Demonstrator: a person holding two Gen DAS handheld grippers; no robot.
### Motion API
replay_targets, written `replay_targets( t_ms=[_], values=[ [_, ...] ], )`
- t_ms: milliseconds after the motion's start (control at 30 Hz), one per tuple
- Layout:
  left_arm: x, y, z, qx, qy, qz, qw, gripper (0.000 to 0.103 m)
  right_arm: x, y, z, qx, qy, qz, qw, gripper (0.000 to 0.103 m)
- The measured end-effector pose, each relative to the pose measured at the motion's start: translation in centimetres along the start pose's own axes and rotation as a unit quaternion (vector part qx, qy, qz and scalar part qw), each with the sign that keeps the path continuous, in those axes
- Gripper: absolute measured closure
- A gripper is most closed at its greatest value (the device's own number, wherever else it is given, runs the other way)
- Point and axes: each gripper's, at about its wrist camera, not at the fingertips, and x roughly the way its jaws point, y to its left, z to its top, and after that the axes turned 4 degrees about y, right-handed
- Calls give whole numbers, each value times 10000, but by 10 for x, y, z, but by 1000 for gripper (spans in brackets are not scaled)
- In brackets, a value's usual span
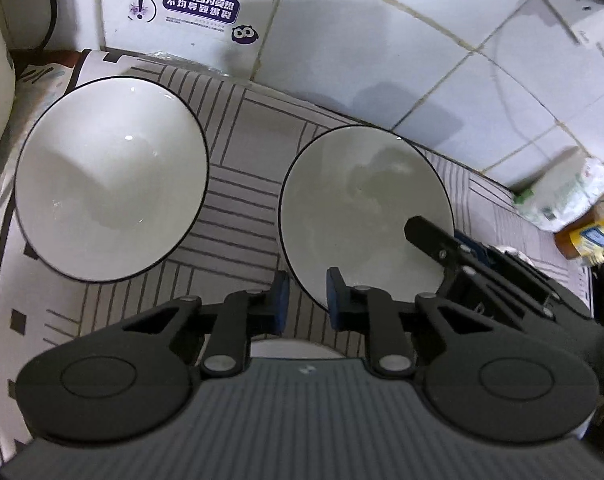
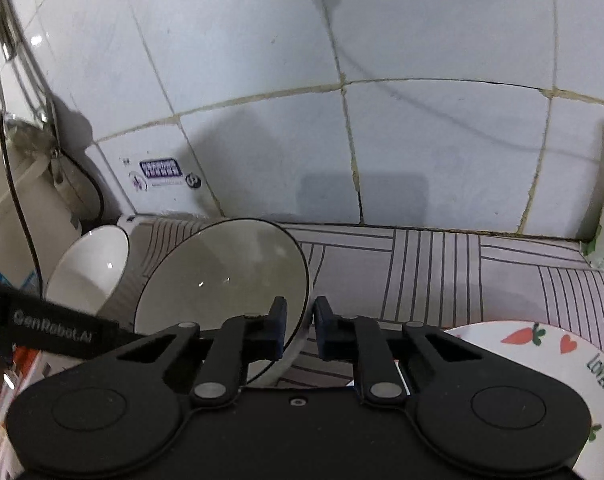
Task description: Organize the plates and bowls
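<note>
We have both tongs clenched on one black-rimmed white bowl [image 1: 362, 208]: our left tongs [image 1: 308, 300] pinch its near rim, our right tongs [image 2: 300, 328] its right rim. It sits on the striped counter [image 1: 242, 216] by the tiled wall [image 1: 382, 60], a second bowl [image 1: 110, 176] well apart on its left, a carrot-print plate [image 2: 542, 360] near on the right.

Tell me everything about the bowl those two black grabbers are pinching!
The bowl is round, white and shiny, like glazed ceramic, with a thin black line around its rim. Nothing is inside it. It sits on the striped mat near the tiled wall, to the right of a matching bowl, with a gap between them. The left gripper pinches its near rim, one blue pad inside and one outside. The right gripper pinches the rim on the other side in the same way.
</note>
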Motion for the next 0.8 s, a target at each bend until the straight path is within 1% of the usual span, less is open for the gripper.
replay_targets(
  t_ms=[100,200,267,367,500,567,800],
  values=[
    [-19,-1,-2,106,0,-63,9999,85,-10,-2,-1,129,-37,214,9997,86],
    [-42,-9,-8,396,-122,-65,9991,85,-27,-1,-6,360,-178,296,9988,86],
    [-56,-15,-14,606,-162,9,9980,85,-40,0,-12,538,-282,356,9975,86],
    [-73,-23,-25,815,-145,287,9962,85,-57,4,-21,719,-321,484,9957,86],
    [-89,-27,-46,976,-177,487,9939,85,-77,18,-28,666,-392,492,9958,87],
    [-95,-26,-55,1020,-189,513,9933,85,-87,21,-31,697,-408,561,9952,87],
    [-129,-23,-85,1168,-304,579,9910,85,-116,38,-41,585,-386,606,9957,88]
  ],
)
